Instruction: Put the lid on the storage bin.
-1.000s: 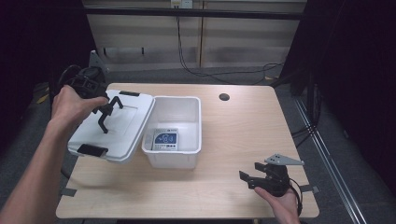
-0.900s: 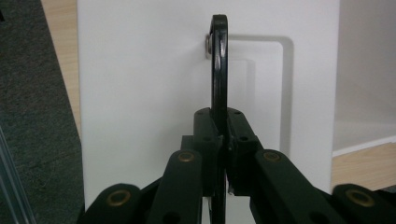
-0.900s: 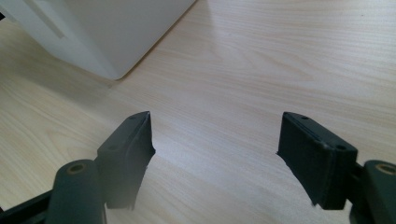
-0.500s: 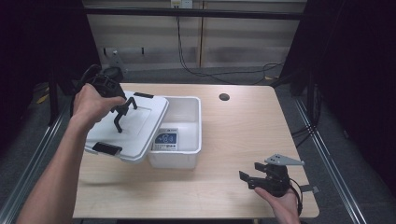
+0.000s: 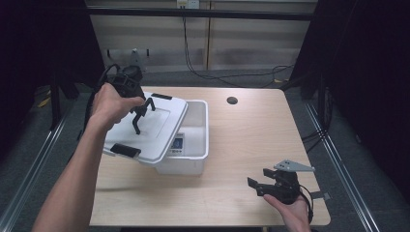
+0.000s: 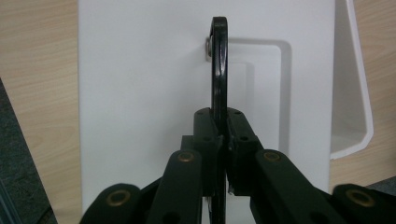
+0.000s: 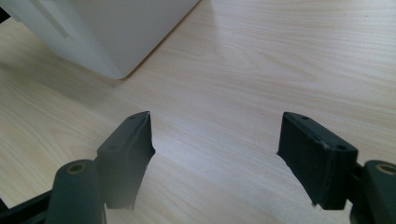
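A white lid (image 5: 153,129) with black latches hangs tilted over the left part of an open white bin (image 5: 199,145). My left gripper (image 5: 139,116) is shut on the lid's black handle (image 6: 218,70), and the lid (image 6: 140,93) spreads out behind the jaws of that gripper (image 6: 223,135). A small white and blue item (image 5: 177,145) lies inside the bin, partly hidden under the lid's edge. My right gripper (image 5: 256,186) rests low near the table's front right, its jaws open with nothing between them (image 7: 215,144). A corner of the bin (image 7: 107,32) shows ahead of it.
The wooden table (image 5: 251,135) has a dark round hole (image 5: 232,100) near its back edge. Bare wood stretches to the right of the bin. Dark floor and metal rails border the table on both sides.
My left hand has carried the lid to the right, so it now overlaps more of the bin. The right gripper has stayed where it was.
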